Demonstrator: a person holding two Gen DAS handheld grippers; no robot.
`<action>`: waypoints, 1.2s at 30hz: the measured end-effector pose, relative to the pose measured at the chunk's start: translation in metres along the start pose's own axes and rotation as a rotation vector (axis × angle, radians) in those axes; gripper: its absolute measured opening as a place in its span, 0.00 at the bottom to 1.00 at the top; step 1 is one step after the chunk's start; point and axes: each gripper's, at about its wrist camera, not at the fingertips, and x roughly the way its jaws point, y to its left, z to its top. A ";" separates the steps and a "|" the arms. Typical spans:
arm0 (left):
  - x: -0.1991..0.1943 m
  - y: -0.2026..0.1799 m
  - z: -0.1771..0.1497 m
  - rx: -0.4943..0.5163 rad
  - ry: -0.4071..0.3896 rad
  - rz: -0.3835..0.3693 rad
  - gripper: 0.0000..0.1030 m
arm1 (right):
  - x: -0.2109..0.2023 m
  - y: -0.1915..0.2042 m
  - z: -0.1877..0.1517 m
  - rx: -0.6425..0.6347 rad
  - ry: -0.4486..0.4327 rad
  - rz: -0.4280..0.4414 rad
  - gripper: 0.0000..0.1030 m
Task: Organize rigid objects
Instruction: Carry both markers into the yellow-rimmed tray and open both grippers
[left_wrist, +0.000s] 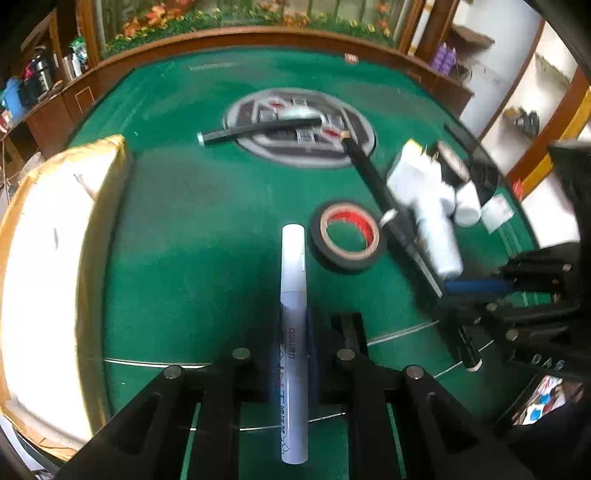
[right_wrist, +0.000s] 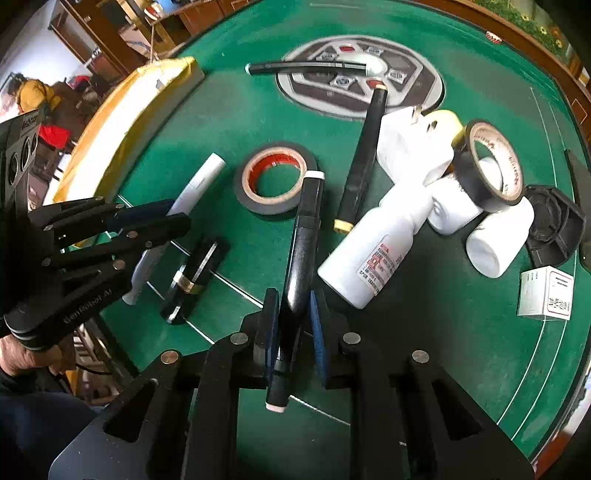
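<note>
A white marker (left_wrist: 293, 332) sits clamped in the left hand-held gripper (left_wrist: 295, 354).

Home game room: green mahjong table (left_wrist: 207, 206), wooden shelves (left_wrist: 532, 122)

open green felt (left_wrist: 192, 229) left (toward box (left_wrist: 48, 258)), clutter of bottles (right_wrist: 373, 251) right

A green felt table (left_wrist: 207, 229) with a raised brown wooden rim (left_wrist: 258, 37) fills most of both views, thin white lines curving across its cloth. Behind the far rim runs a band of orange and yellow flowers (left_wrist: 166, 18) with green leaves. To the right stand white walls and wooden shelves (left_wrist: 532, 122) in bright daylight. On the left, a dark wooden cabinet (left_wrist: 44, 110) carries bottles and flasks. More brown furniture (right_wrist: 122, 33) shows against a white wall.
</note>
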 end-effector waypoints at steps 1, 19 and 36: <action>-0.005 0.002 0.002 -0.006 -0.013 -0.003 0.12 | -0.003 0.003 -0.001 -0.012 -0.006 -0.005 0.16; -0.065 0.043 -0.001 -0.117 -0.153 0.051 0.12 | -0.027 0.081 0.026 -0.288 -0.107 -0.125 0.15; -0.095 0.107 -0.024 -0.224 -0.195 0.121 0.12 | -0.025 0.161 0.059 -0.426 -0.154 -0.093 0.15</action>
